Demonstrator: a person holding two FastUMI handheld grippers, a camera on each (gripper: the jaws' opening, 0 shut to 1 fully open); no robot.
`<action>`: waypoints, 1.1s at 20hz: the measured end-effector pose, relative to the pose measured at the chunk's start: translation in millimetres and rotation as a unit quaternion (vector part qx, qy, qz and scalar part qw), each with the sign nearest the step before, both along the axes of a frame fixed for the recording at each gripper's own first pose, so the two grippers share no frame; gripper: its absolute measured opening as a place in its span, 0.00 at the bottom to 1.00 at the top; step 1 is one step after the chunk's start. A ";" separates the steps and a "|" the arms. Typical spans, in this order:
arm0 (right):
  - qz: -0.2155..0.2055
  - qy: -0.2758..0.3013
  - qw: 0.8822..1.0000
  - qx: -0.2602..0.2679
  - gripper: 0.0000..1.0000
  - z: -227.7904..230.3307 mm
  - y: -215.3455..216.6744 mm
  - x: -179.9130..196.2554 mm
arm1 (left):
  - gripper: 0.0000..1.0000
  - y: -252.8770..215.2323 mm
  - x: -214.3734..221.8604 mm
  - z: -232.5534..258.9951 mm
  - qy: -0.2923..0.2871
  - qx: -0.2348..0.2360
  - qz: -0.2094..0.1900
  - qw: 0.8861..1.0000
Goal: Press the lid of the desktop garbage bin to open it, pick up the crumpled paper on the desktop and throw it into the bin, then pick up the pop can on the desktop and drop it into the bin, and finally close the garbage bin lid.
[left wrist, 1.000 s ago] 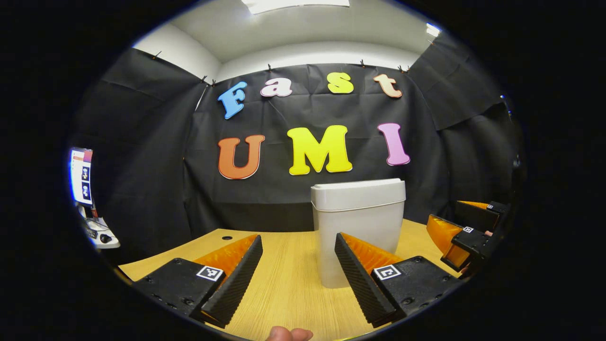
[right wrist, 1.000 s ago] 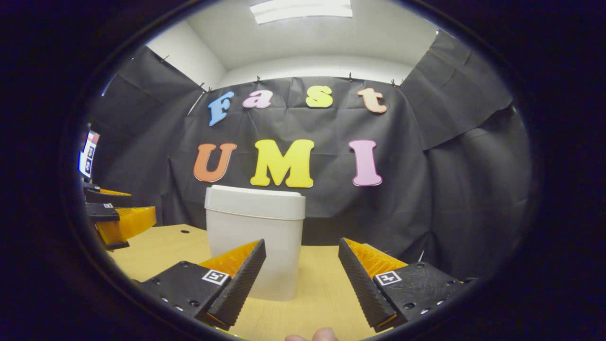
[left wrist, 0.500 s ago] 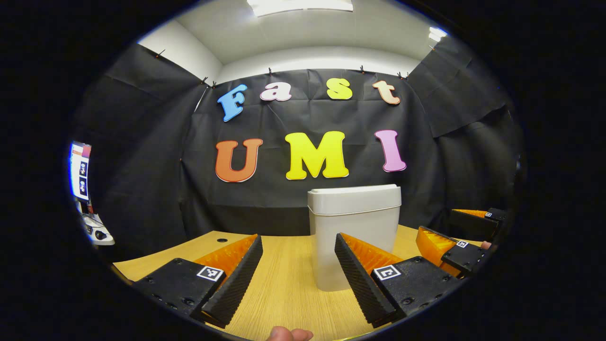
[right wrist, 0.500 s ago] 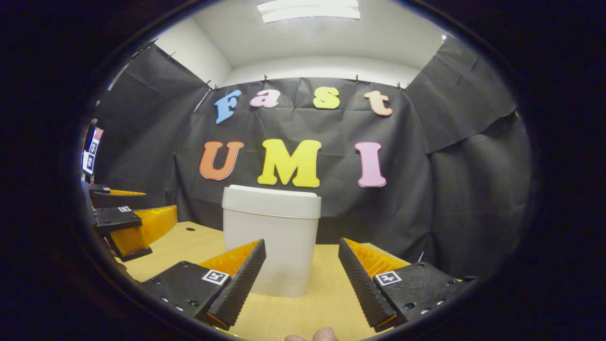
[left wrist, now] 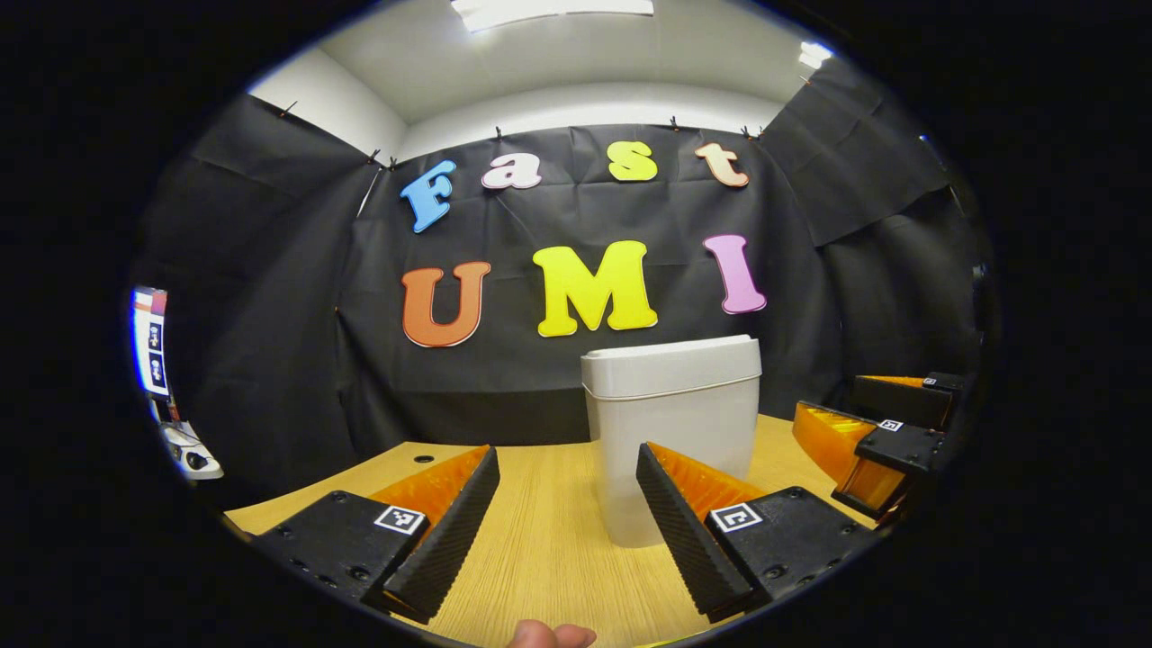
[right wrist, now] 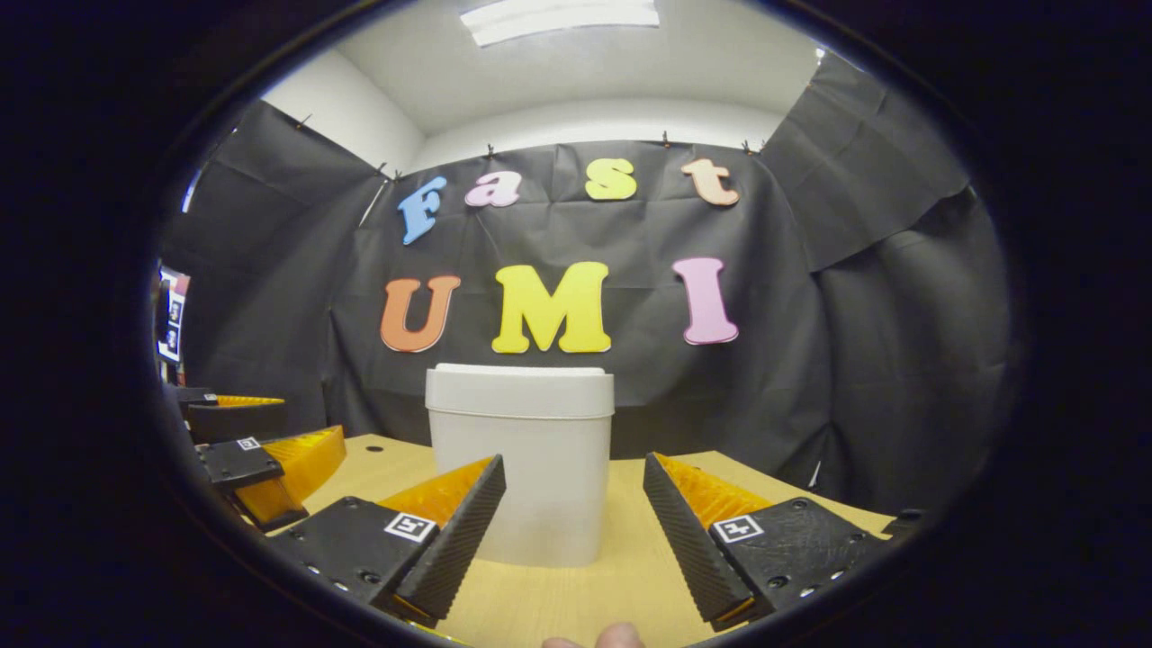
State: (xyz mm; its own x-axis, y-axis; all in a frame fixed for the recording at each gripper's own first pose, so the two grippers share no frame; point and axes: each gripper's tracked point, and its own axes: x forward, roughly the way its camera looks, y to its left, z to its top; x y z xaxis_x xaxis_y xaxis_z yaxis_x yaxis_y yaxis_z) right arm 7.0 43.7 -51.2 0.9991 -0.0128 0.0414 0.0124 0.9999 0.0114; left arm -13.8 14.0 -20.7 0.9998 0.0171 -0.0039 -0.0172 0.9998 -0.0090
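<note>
Left gripper (left wrist: 567, 504): jaws wide apart, holding nothing, raised over the wooden table (left wrist: 540, 549) short of the garbage bin (left wrist: 670, 432); a fingertip (left wrist: 549, 635) shows at the bottom edge of the left gripper view.

Right gripper (right wrist: 571, 508): jaws likewise spread wide and empty, facing the bin, which stands beyond and between its fingers.

Each gripper appears at the margin of the other's view, to either side of the bin and apart from it.

Garbage bin: pale plastic, upright on the table, its lid (left wrist: 670, 364) down and shut.

Table: light wood grain, with a small dark hole (left wrist: 423, 459) left of the bin.

Room: black cloth wall behind the bin, white ceiling with a light panel (right wrist: 558, 16) above it, a lit screen (left wrist: 148, 342) far to the bin's left.
</note>
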 end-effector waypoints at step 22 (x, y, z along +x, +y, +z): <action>0.012 -0.014 1.000 -0.011 0.95 15.2 11.9 -9.9 | 0.99 8.8 1.4 -5.4 0.012 -0.001 0.010 1.000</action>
State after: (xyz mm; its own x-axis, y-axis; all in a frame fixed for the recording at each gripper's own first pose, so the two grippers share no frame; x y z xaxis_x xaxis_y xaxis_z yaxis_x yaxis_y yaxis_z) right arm -2.9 55.6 -36.0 0.9975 0.0131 0.0696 -0.0125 0.9999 -0.0101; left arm -12.5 22.8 -26.1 0.9989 0.0365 -0.0280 -0.0368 0.9993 -0.0101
